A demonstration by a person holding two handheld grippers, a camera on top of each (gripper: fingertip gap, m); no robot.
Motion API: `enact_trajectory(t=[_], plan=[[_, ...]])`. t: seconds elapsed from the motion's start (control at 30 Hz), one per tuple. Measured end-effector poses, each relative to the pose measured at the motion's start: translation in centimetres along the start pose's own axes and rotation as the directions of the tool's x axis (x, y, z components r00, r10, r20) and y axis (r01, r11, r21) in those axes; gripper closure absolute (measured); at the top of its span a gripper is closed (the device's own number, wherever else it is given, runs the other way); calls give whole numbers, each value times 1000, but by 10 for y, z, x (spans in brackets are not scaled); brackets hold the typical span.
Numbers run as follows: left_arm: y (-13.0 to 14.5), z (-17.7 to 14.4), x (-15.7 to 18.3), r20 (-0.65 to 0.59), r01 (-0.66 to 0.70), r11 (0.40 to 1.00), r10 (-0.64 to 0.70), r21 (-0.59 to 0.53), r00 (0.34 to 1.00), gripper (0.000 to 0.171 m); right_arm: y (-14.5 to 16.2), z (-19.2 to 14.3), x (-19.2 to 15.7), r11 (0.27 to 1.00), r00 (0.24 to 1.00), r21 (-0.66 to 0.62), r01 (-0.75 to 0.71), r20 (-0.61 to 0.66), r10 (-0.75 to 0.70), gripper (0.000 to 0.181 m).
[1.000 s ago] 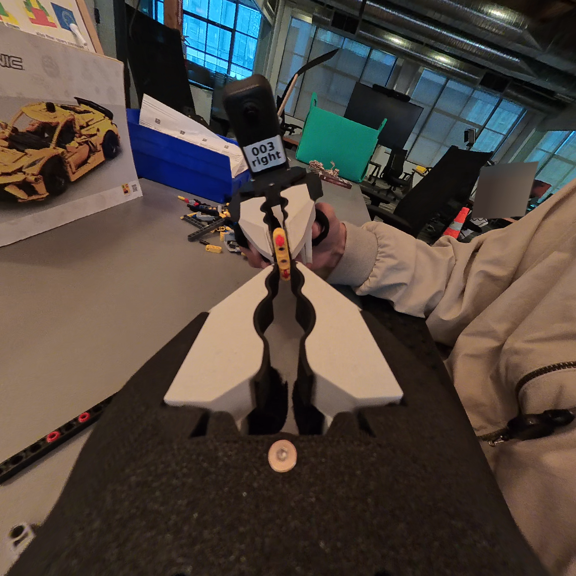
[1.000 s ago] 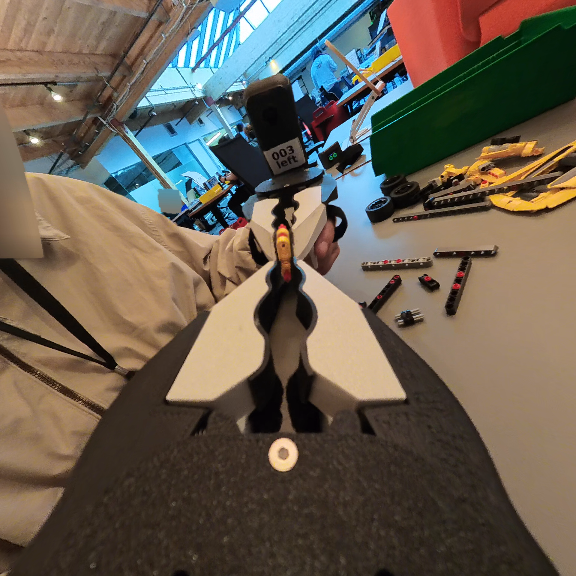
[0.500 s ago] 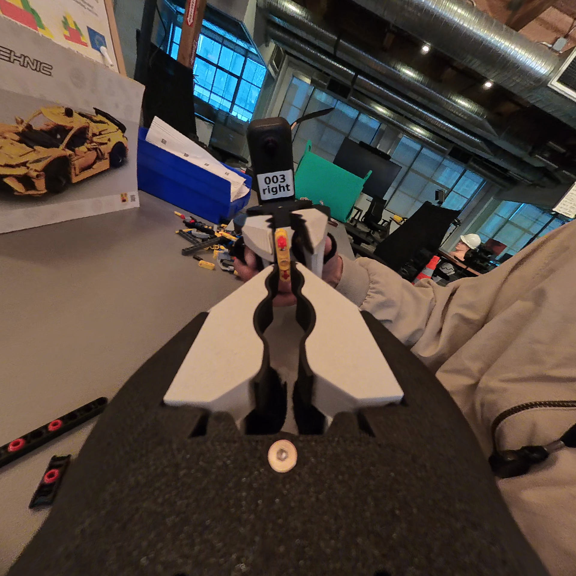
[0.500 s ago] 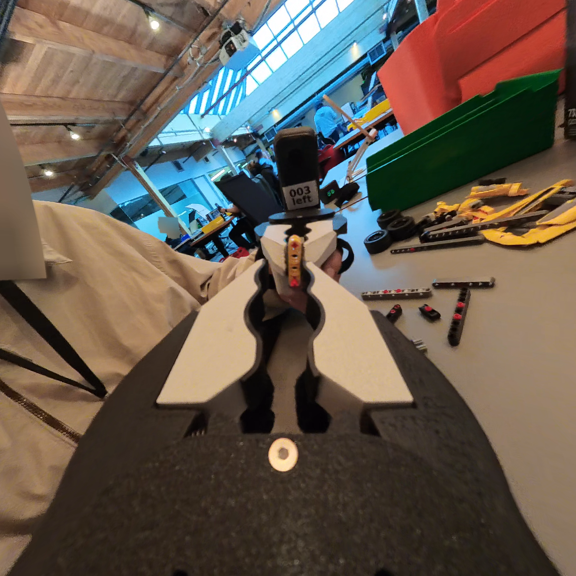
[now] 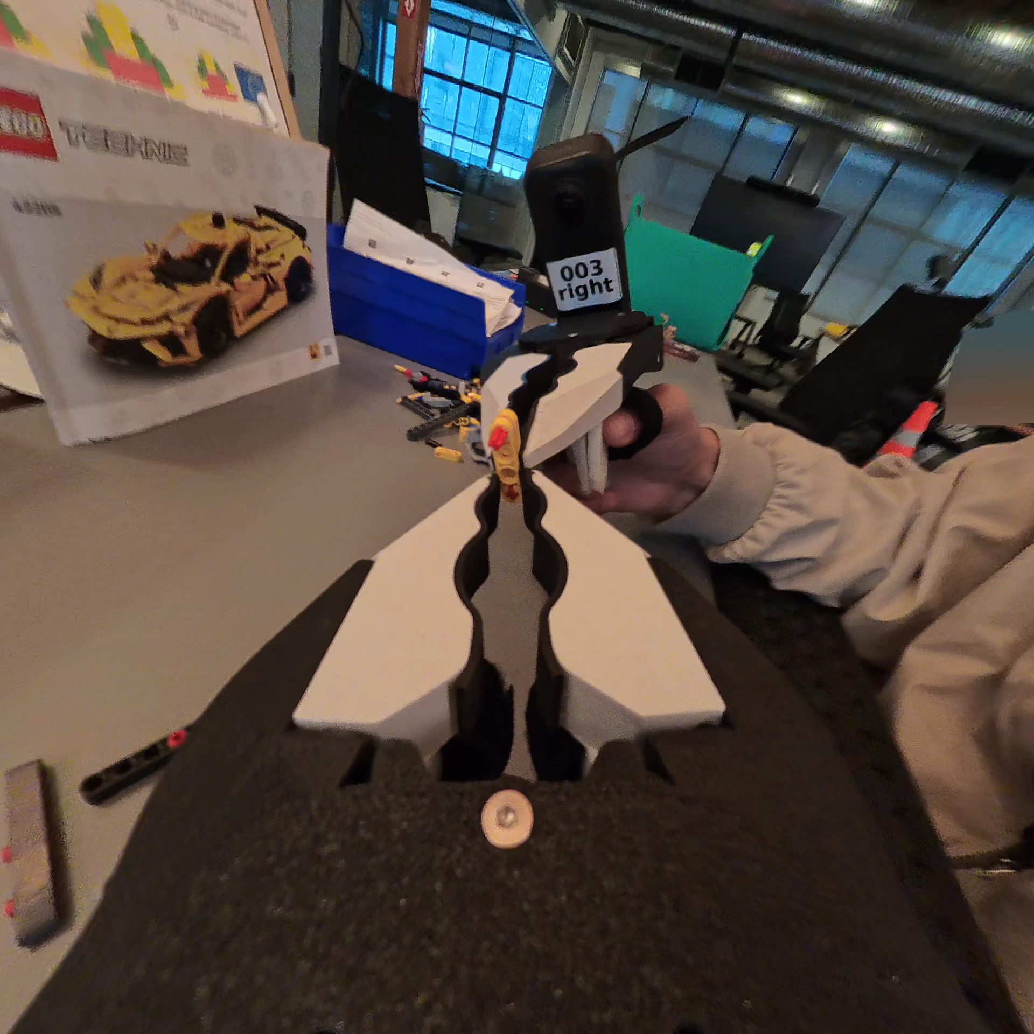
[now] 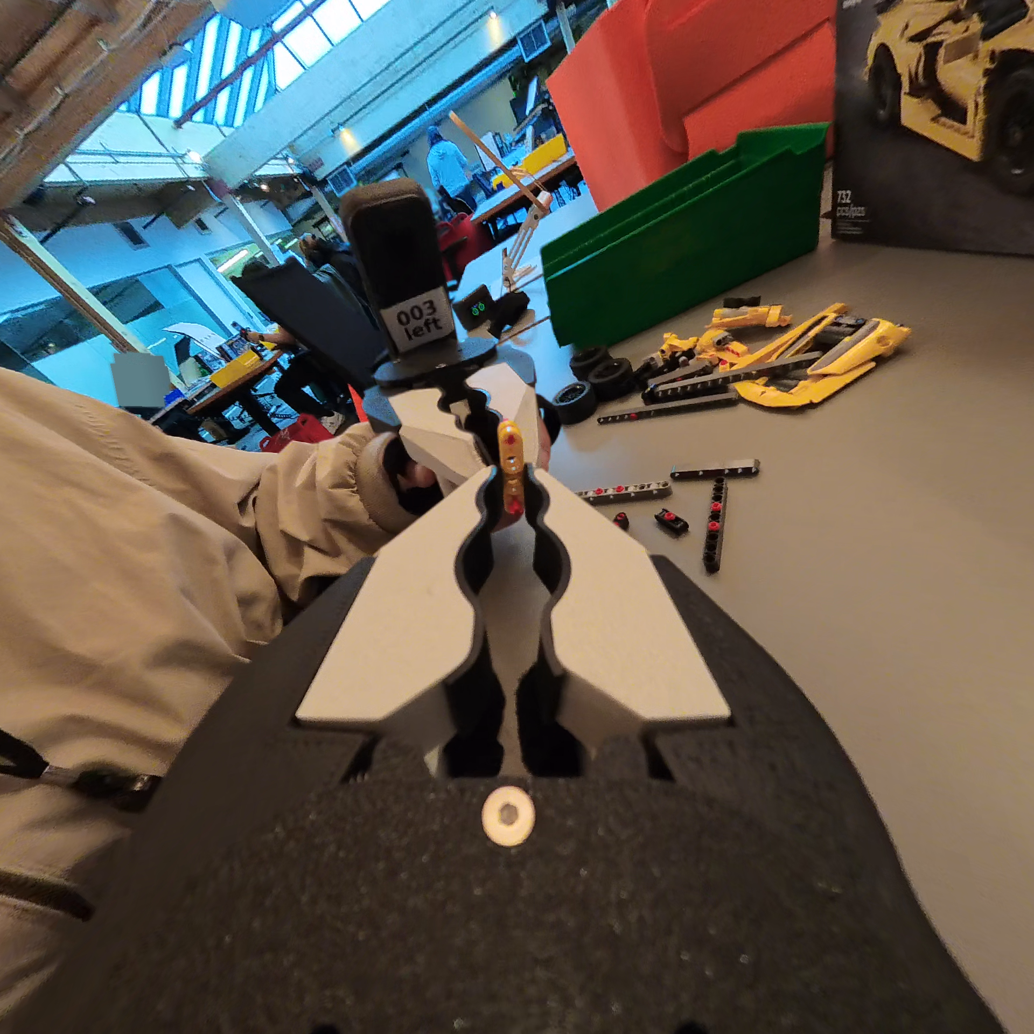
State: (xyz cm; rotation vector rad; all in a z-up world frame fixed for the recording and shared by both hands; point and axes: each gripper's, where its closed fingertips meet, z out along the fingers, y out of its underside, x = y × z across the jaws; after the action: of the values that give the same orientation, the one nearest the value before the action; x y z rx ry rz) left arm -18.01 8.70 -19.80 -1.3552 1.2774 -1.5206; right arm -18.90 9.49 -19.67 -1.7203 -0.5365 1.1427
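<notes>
A short yellow beam with red pins (image 5: 506, 450) hangs upright in the air between my two grippers, which face each other tip to tip. My left gripper (image 5: 510, 485) is shut on the beam's lower end. My right gripper (image 6: 512, 482) is shut on the same beam (image 6: 511, 464). In the left wrist view the right gripper (image 5: 517, 442) leans to the right, held by a hand (image 5: 654, 453) in a beige sleeve. In the right wrist view the left gripper (image 6: 495, 442) leans to the left.
On the grey table (image 5: 196, 531) stand a booklet showing a yellow car (image 5: 168, 280), a blue bin with papers (image 5: 414, 324) and small loose parts (image 5: 442, 414). Right wrist view: green bin (image 6: 682, 246), car box (image 6: 940, 112), black wheels (image 6: 593, 375), yellow body parts (image 6: 811, 358), black beams (image 6: 713, 520). My two grippers' fingertips are within a few centimetres of each other. Both grippers' tips are roughly 30 cm from the yellow car (image 5: 168, 280).
Half a second ago my right jaws stood wider around the beam; now they are narrow on it again. Both grippers have swung out of line and lean away from each other.
</notes>
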Motion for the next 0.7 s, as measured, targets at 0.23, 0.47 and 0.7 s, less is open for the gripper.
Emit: enact_trajectory(t=[0.23, 0.47, 0.7], plan=[[-1, 3, 11, -52, -9, 1000, 9, 1, 999, 162, 3, -5, -9, 1000, 995, -13, -22, 94, 23, 176], [-16, -3, 19, -164, 123, 990, -110, 69, 980, 151, 3, -9, -21, 999, 977, -19, -36, 208, 39, 176], [-19, -5, 19, -145, 91, 993, -79, 75, 986, 158, 1, -3, -26, 999, 973, 21, -46, 227, 40, 176]])
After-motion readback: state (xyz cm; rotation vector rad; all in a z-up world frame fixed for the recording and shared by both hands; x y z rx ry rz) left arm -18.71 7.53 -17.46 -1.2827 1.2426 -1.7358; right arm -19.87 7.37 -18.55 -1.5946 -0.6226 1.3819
